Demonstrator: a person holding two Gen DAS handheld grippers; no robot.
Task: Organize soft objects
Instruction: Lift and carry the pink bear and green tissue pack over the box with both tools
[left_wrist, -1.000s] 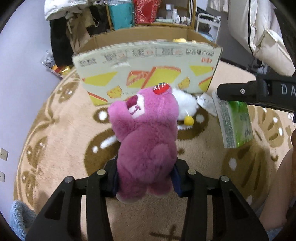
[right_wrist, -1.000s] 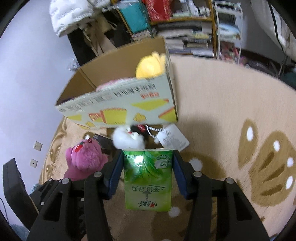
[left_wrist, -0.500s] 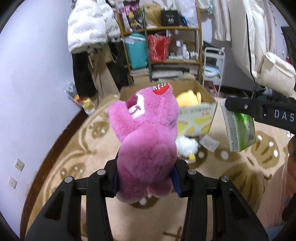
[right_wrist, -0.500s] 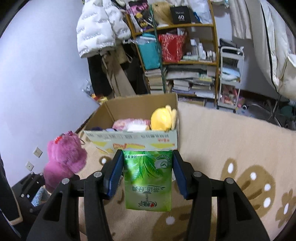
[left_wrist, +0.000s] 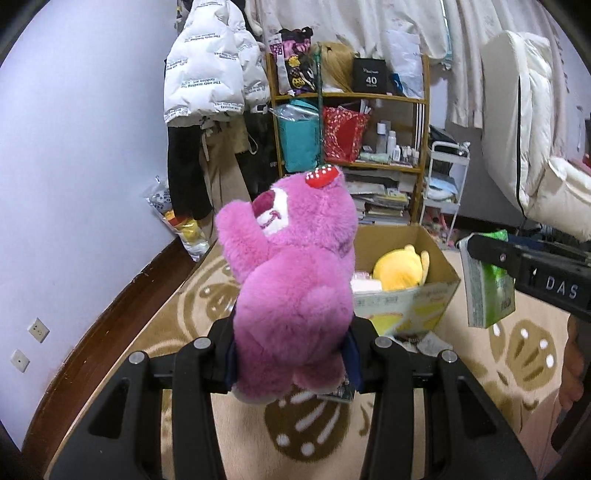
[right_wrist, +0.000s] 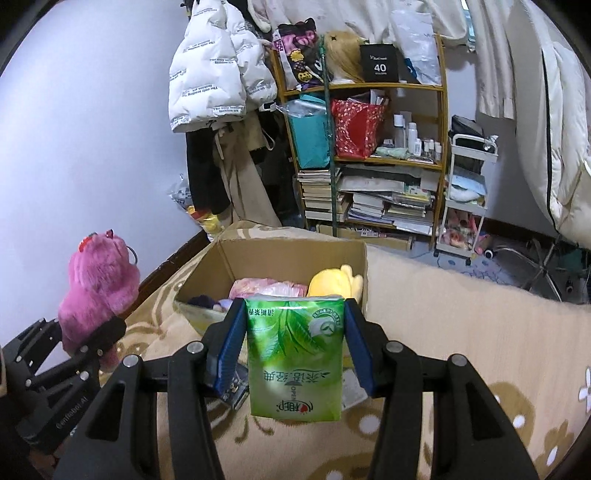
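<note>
My left gripper is shut on a pink plush bear, held upright above the rug; the right wrist view shows the same bear at the far left. A green tissue pack sits squeezed between the blue pads of my right gripper, and the left wrist view shows this pack hanging at the right. Beyond both grippers stands an open cardboard box with a yellow plush and a pink soft item inside.
A beige patterned rug covers the floor. A crowded wooden shelf with books and bags stands behind the box, hung coats to its left and a white trolley to its right. A paper tag lies by the box front.
Both grippers have risen and tipped upward with the bear and the tissue pack still gripped. The box has dropped lower in view and its inside now shows; the shelf has come into sight.
</note>
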